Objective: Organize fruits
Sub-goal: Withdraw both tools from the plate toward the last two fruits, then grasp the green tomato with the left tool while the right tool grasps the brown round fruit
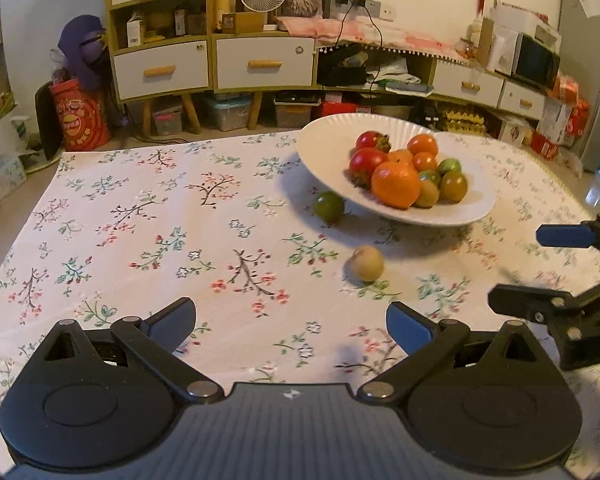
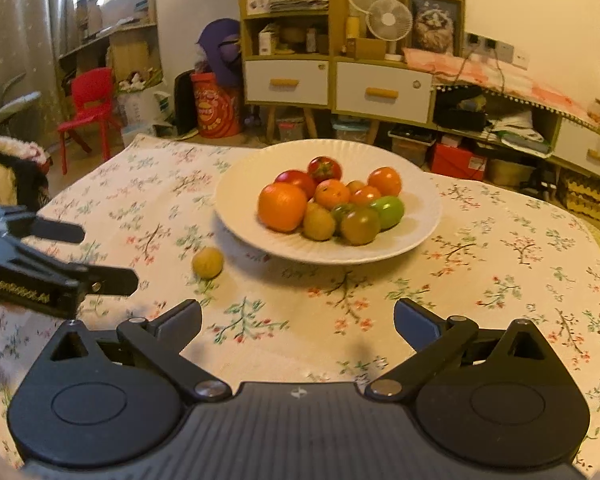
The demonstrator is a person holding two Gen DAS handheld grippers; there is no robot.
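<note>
Low and centre in the left wrist view, the left gripper (image 1: 291, 322) gapes empty, best squared on the tan fruit (image 1: 367, 263) before the plate (image 1: 324, 152), while in the right wrist view the right gripper (image 2: 298, 320), equally spread, should stay clear.

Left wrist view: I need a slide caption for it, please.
Open left gripper above floral tablecloth; white plate piled with fruit, green fruit and tan fruit loose beside it.
</note>
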